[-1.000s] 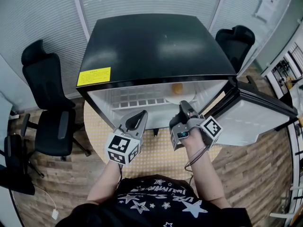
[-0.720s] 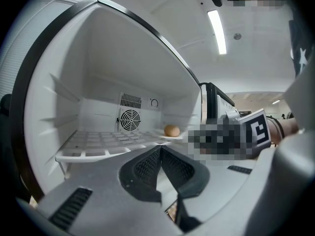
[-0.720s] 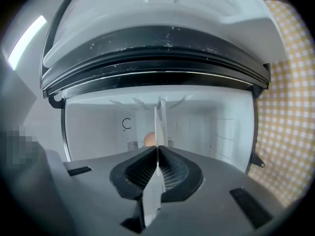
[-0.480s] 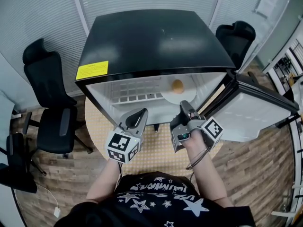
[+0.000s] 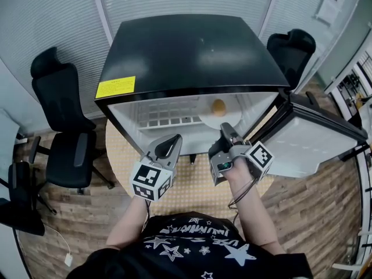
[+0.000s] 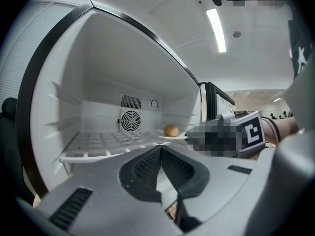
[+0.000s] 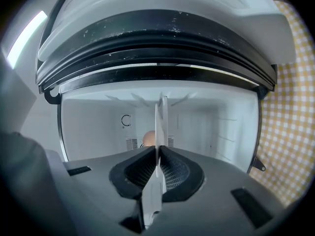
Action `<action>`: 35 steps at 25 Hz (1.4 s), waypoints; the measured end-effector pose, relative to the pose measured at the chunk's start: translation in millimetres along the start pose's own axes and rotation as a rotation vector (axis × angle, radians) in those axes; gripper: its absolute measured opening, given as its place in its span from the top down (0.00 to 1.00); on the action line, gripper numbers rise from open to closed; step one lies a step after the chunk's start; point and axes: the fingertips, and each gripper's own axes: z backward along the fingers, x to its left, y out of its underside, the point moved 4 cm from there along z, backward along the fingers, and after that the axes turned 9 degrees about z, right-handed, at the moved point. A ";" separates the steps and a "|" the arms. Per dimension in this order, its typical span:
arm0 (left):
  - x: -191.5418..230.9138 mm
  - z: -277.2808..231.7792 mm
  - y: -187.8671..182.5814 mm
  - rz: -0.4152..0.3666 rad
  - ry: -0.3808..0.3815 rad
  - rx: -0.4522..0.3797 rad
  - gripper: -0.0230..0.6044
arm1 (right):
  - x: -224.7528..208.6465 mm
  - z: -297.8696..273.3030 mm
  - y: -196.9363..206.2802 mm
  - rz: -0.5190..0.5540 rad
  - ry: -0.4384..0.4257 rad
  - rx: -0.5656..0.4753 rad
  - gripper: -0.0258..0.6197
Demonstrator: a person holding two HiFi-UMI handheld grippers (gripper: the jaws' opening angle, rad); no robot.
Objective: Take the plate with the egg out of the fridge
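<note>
A brown egg [image 5: 218, 106] lies on a white plate [image 5: 210, 120] on the white shelf inside the open fridge [image 5: 186, 51]. My right gripper [image 5: 225, 129] reaches into the fridge mouth and is shut on the plate's near rim. In the right gripper view the plate [image 7: 161, 127] runs edge-on between the pads, with the egg [image 7: 149, 137] half hidden behind it. My left gripper [image 5: 174, 138] hovers just outside the fridge, left of the plate, shut and holding nothing. In the left gripper view, the egg [image 6: 171, 130] and plate [image 6: 172, 136] sit at the shelf's right beyond my left gripper [image 6: 161, 149].
The fridge door [image 5: 314, 138] stands swung open at the right. The fridge rests on a round table with a yellow checked cloth [image 5: 125, 150]. Black office chairs stand at the left [image 5: 61, 127] and behind at the right [image 5: 290, 48].
More of the egg and plate shows under the fridge's top edge than a second ago. Both grippers stay in nearly the same places.
</note>
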 end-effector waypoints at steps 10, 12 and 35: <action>-7.1 6.1 6.7 0.003 -0.036 0.016 0.95 | 1.1 12.9 2.6 0.028 -0.026 0.043 0.91; -12.4 7.9 8.1 0.005 -0.045 0.016 0.95 | 3.3 18.0 3.2 0.028 -0.039 0.059 0.91; -104.7 58.9 45.6 0.054 -0.385 -0.031 0.95 | -0.4 91.0 19.8 0.048 -0.143 0.492 0.90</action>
